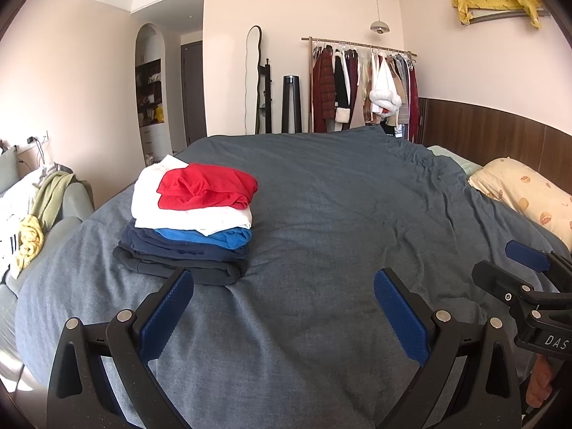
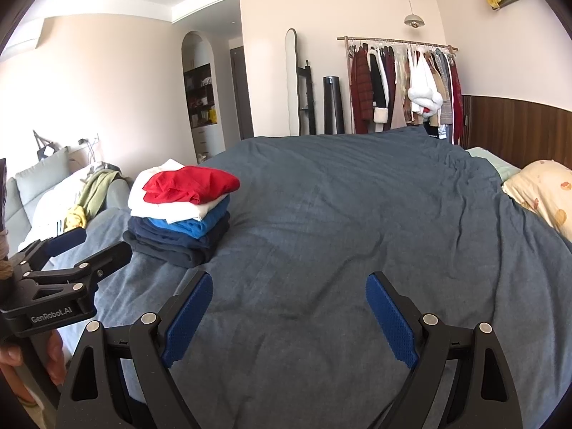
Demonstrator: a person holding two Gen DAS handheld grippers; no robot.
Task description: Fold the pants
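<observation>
A stack of folded clothes (image 1: 193, 221) (image 2: 182, 214) sits on the left part of the bed, with a red garment (image 1: 207, 186) on top, then white, blue and dark navy layers. I cannot tell which layers are pants. My left gripper (image 1: 282, 279) hovers open over the grey-blue duvet (image 1: 321, 196), just in front of the stack, with nothing between its blue pads. My right gripper (image 2: 289, 282) hangs beside it on the right, also wide open with nothing in it. Each gripper shows in the other's view: the right gripper (image 1: 500, 264) and the left gripper (image 2: 94, 245).
The duvet (image 2: 339, 207) covers the whole bed. A patterned pillow (image 1: 525, 193) lies at the right edge. A sofa (image 1: 53, 214) with loose clothes stands left of the bed. A clothes rack (image 1: 361, 85), a mirror and a doorway line the far wall.
</observation>
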